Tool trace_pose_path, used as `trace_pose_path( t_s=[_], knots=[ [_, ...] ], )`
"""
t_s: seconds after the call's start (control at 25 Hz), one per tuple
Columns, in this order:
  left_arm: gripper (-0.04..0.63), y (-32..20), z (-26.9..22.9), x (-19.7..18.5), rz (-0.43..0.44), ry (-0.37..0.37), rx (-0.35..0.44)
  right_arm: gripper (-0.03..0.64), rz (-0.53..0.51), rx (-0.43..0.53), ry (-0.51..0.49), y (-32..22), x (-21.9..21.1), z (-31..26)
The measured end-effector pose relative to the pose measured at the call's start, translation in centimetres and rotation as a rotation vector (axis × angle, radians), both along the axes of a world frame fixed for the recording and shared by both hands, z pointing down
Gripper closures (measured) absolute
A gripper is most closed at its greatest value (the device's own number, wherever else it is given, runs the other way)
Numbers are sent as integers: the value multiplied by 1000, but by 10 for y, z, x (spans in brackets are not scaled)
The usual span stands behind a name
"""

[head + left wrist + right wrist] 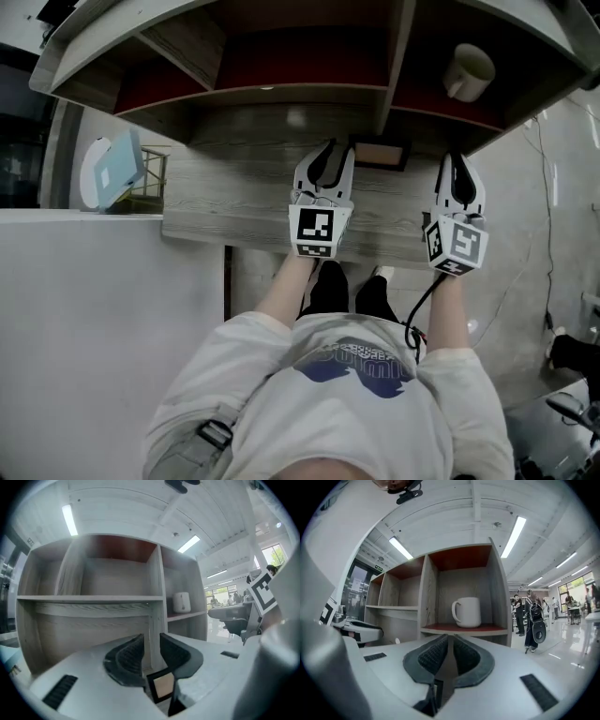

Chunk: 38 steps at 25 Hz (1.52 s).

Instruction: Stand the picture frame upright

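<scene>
The picture frame (380, 153), dark-rimmed with a tan face, rests on the wooden desk (225, 187) at the foot of the shelf divider and appears to lie face up. In the left gripper view the picture frame (162, 686) shows just below the jaws. My left gripper (325, 148) hovers just left of it, held about level, its jaws (151, 641) apart with nothing between them. My right gripper (457, 161) is off to the frame's right, facing the right shelf bay. Its pads (449, 641) meet at the tips and hold nothing.
A white mug (467, 72) stands in the right shelf compartment (467, 611). The hutch's shelves and upright divider (394, 66) rise behind the desk. A round white object and a pale blue card (112, 169) sit on a rack at the left. People stand far off at the right (532, 620).
</scene>
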<state>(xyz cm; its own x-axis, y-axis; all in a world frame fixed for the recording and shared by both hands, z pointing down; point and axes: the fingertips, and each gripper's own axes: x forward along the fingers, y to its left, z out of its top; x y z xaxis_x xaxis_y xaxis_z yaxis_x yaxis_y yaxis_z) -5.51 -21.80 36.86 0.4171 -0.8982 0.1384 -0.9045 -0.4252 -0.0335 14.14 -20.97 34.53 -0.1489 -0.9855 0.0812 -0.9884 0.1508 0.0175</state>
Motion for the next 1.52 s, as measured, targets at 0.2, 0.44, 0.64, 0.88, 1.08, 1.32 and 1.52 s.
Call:
trace_pose_path(
  t_s=[0.2,0.44,0.64,0.88,1.08,1.32,1.52],
  knots=[
    [519,14,-52,-8,-26,43,104,605,-40,32,-32,17,-6,-46],
    [585,32,-101,-17,-32,54,196,618,-88,80,3,42,-17,-91],
    [589,49,-127,-21,-35,45,263,618,-91,146,38,60,-23,-119],
    [589,57,-147,-17,-29,41,319,619,-120,196,27,68,-33,-137],
    [589,54,-144,-15,-14,16,316,619,-113,197,28,69,-33,-135],
    [589,55,-140,-12,-5,9,306,620,-101,148,99,65,-33,-126],
    [589,54,-139,-14,-3,-11,306,620,-106,154,105,65,-34,-125]
  ],
)
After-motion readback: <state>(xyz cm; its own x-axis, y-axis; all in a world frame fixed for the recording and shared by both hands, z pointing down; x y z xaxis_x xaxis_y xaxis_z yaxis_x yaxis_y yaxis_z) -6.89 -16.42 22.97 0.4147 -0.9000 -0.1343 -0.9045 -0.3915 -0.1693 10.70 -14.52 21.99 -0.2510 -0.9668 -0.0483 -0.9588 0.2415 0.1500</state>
